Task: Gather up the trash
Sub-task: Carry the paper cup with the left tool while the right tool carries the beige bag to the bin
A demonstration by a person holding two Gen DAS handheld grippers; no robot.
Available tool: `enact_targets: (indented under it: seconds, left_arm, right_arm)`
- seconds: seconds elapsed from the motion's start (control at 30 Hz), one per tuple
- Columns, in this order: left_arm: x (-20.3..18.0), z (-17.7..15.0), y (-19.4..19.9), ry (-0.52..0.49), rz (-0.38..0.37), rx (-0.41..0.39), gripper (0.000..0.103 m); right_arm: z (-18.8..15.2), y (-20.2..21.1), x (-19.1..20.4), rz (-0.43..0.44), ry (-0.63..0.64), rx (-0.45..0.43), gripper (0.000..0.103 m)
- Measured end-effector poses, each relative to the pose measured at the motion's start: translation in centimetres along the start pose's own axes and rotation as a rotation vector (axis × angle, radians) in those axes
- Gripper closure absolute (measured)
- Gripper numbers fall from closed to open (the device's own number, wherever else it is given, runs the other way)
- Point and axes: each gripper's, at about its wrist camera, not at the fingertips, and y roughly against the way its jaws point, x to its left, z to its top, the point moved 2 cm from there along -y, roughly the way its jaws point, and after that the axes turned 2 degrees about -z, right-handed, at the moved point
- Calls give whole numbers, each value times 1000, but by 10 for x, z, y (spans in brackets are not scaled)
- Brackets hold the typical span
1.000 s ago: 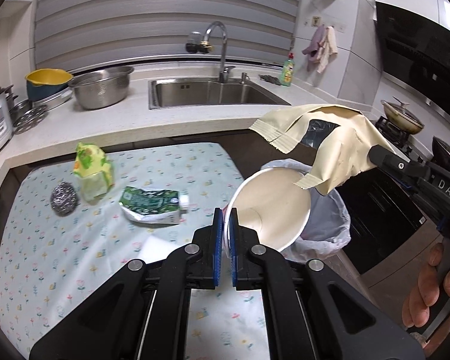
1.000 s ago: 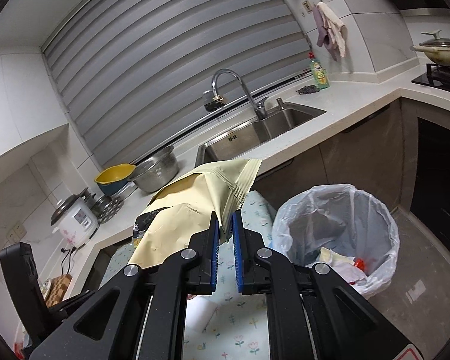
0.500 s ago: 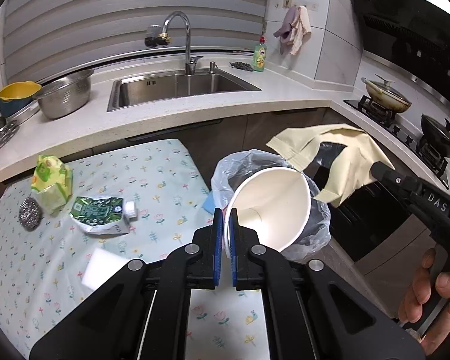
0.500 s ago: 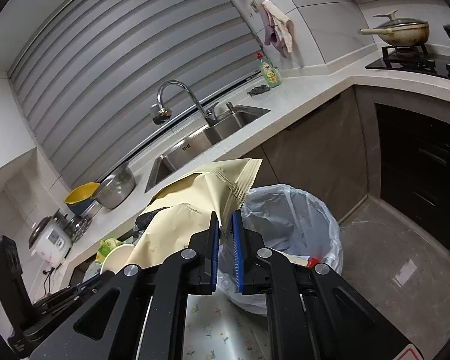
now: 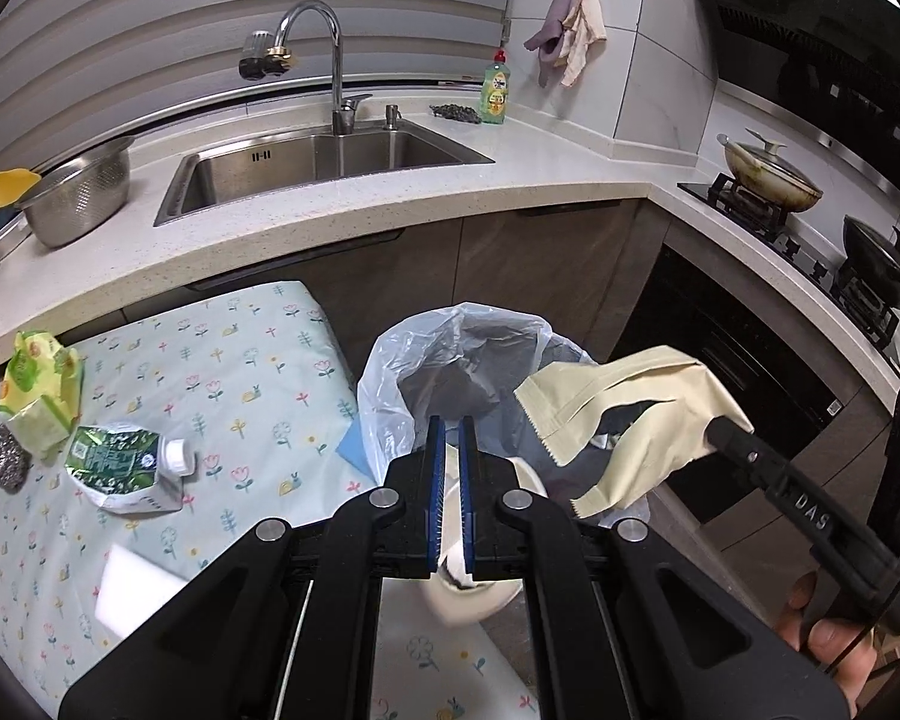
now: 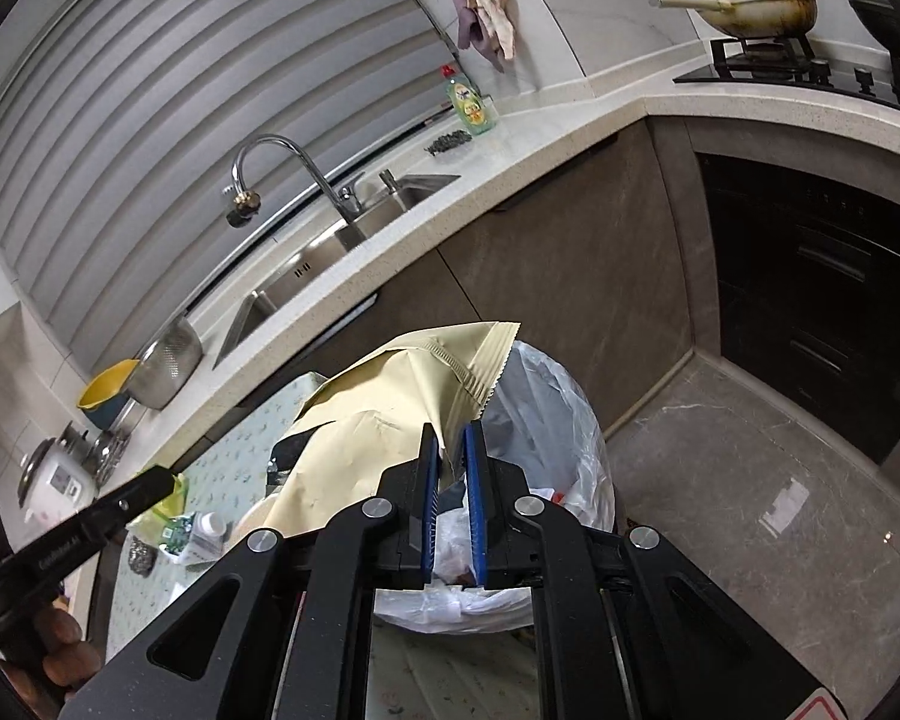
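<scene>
My left gripper (image 5: 449, 426) is shut on the rim of a white paper cup (image 5: 480, 594), which hangs tilted below the jaws at the near edge of the bin. My right gripper (image 6: 450, 438) is shut on a crumpled cream-yellow wrapper (image 6: 360, 426); in the left wrist view that wrapper (image 5: 630, 420) hangs over the bin's right side. The trash bin (image 5: 450, 354) is lined with a clear plastic bag (image 6: 546, 420) and holds some scraps. On the floral tablecloth (image 5: 240, 372) lie a green-and-white pouch with a white cap (image 5: 126, 468) and a yellow-green packet (image 5: 39, 384).
A steel scouring ball (image 5: 7, 463) lies beside the yellow-green packet. Behind the table runs a white counter (image 5: 540, 174) with a sink (image 5: 318, 162), a steel colander (image 5: 81, 192) and a dish-soap bottle (image 5: 496, 90). A stove with pans (image 5: 774, 180) and dark oven fronts are at right.
Both grippers have moved toward and down over the bin. The cup, earlier held out with its mouth facing me, now hangs low under the left jaws. The wrapper has sunk to the bin's rim.
</scene>
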Motion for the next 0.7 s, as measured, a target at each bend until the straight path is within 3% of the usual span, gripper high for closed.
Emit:
enact_targets:
  seconds: [0.27, 0.43, 0.57, 0.7]
  left_arm:
    - [11, 2, -36, 13, 14, 32, 99]
    - [18, -9, -85, -12, 83, 95, 99]
    - [30, -12, -75, 25, 34, 81, 98]
    - [45, -20, -52, 35, 44, 68, 97]
  right_arm:
    - [-6, -39, -3, -10, 6, 46, 94]
    - [-20, -61, 5, -16, 42, 83, 94]
    - [-26, -71, 12, -27, 88, 94, 94]
    - [-24, -77, 12, -16, 68, 93, 94]
